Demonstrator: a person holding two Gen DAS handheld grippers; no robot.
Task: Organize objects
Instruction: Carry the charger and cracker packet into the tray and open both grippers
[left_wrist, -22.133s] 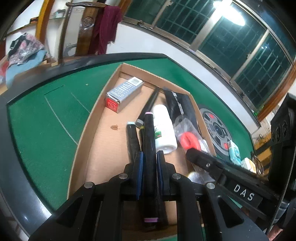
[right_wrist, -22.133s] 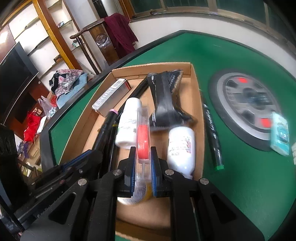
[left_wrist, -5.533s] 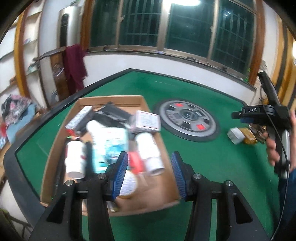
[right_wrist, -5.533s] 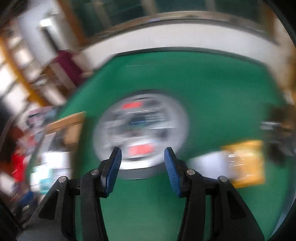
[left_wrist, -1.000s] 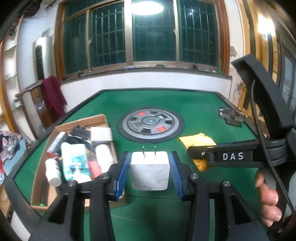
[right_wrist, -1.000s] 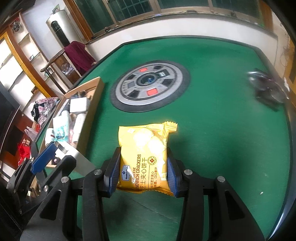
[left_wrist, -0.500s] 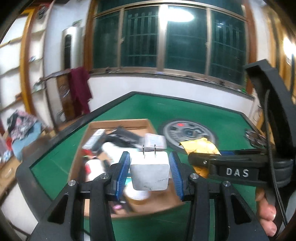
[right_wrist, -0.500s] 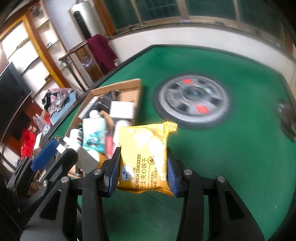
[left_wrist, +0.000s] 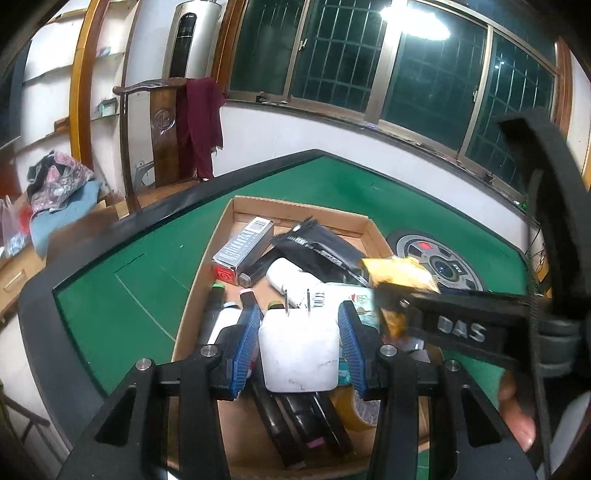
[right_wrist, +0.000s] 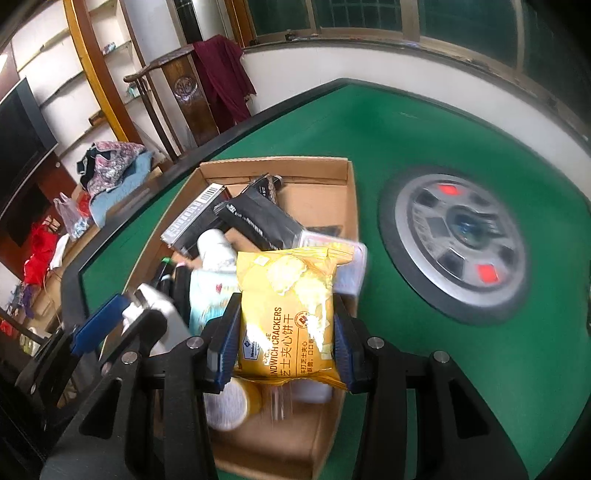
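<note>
My left gripper (left_wrist: 298, 345) is shut on a white plug charger (left_wrist: 298, 352) with its two prongs pointing forward, held above the near half of a cardboard box (left_wrist: 295, 208). My right gripper (right_wrist: 283, 343) is shut on a yellow packet of sandwich crackers (right_wrist: 287, 314), which hangs over the right side of the same box (right_wrist: 273, 165). In the left wrist view the crackers (left_wrist: 400, 271) and the right gripper's black frame (left_wrist: 458, 326) show at the right. In the right wrist view the charger (right_wrist: 153, 308) and left gripper appear at the lower left.
The box holds a grey carton (left_wrist: 245, 247), a black pouch (left_wrist: 321, 249), white bottles, black markers, a roll of tape (left_wrist: 356, 408) and a teal packet. A round grey disc (right_wrist: 458, 240) lies on the green felt table (left_wrist: 122, 273) right of the box. A person's hand (left_wrist: 515, 413) grips the right tool.
Both grippers have swung left from the open felt to above the box, each keeping its load. The disc has slid to the right in both views.
</note>
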